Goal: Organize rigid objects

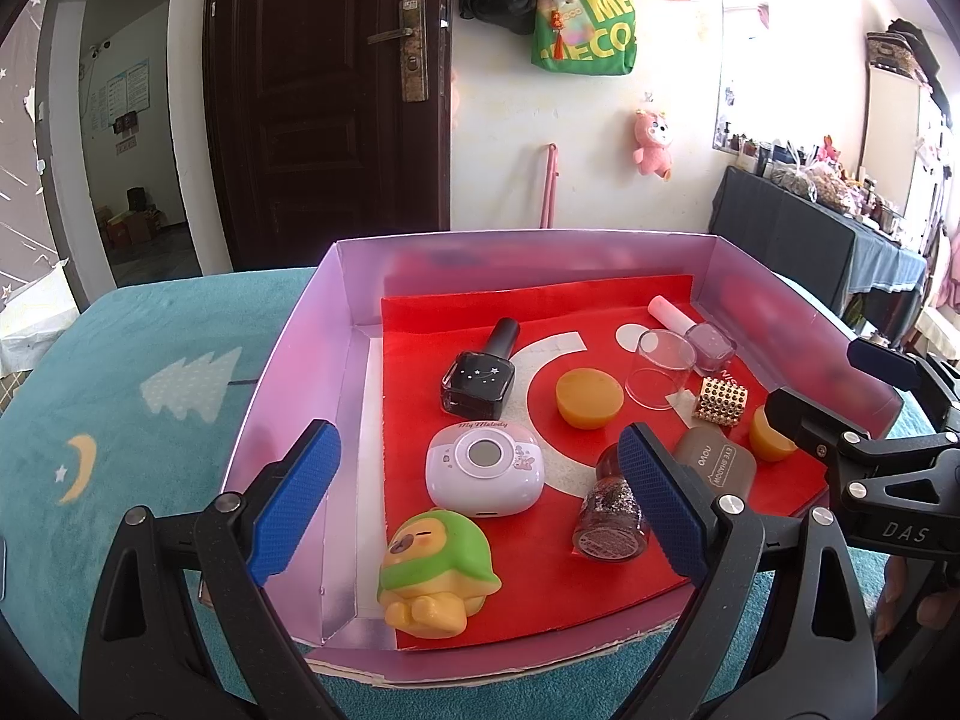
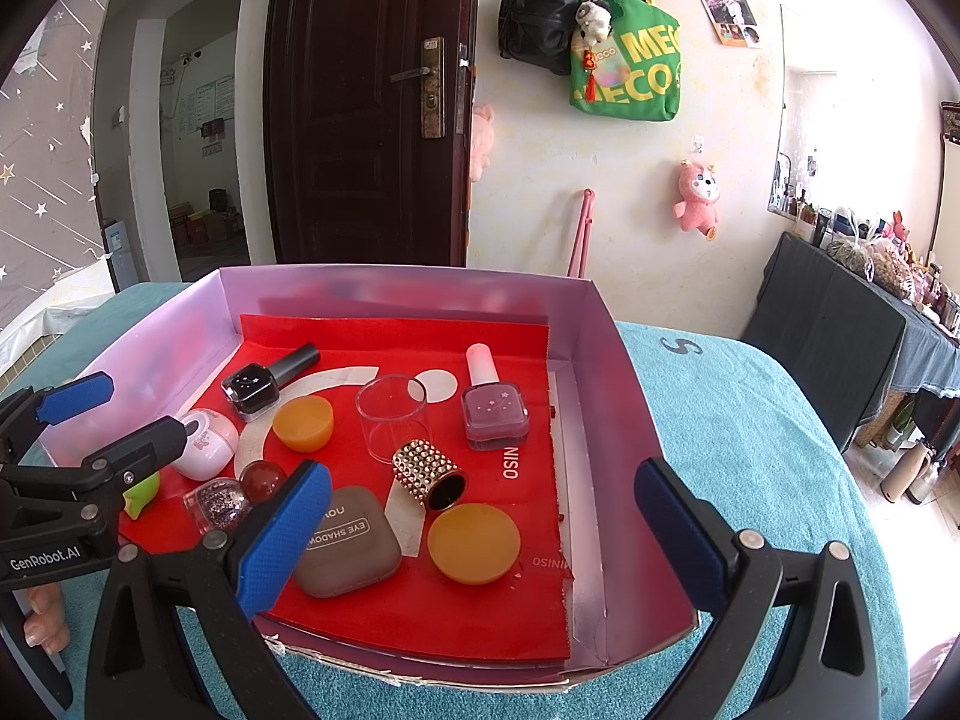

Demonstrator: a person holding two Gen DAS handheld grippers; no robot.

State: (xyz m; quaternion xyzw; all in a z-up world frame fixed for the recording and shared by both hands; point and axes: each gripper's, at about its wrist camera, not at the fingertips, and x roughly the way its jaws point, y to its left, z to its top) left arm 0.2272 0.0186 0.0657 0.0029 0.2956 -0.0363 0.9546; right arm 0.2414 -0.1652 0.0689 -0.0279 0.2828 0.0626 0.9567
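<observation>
**Rigid cosmetics and toys in a shallow pink box, both tools poised at its near edge**

Rigid objects lie scattered on a red paper liner (image 1: 540,594) inside the open pink cardboard box (image 1: 300,372), which rests on a teal blanket (image 1: 138,324). Your left gripper (image 1: 480,498) has its blue-padded fingers (image 1: 297,495) wide apart, with nothing clamped. Between them, from your view, sit the white rounded device with a grey circular window (image 1: 485,468) and, nearer you, the green-and-yellow squishy figure (image 1: 435,570). Partly behind the right-hand finger stands the glitter-filled round bottle (image 1: 606,510); just past that finger lies the taupe eye-shadow compact (image 1: 717,459). Ahead of the fingers lie the black square nail-polish bottle (image 1: 480,381), on its side, and an orange disc-shaped cap (image 1: 588,399).

Your right gripper (image 2: 483,540) likewise has its fingers (image 2: 285,534) spread, and they close on nothing. Between them lies a second orange disc (image 2: 474,543); the compact touches the left-hand finger's edge in this view. Ahead stand the gold studded cylinder (image 2: 429,474), tipped over, the clear plastic cup (image 2: 393,414), and the mauve square polish bottle with a white cap (image 2: 495,414). The right-hand finger hangs outside the box's right wall, over the blanket.
</observation>
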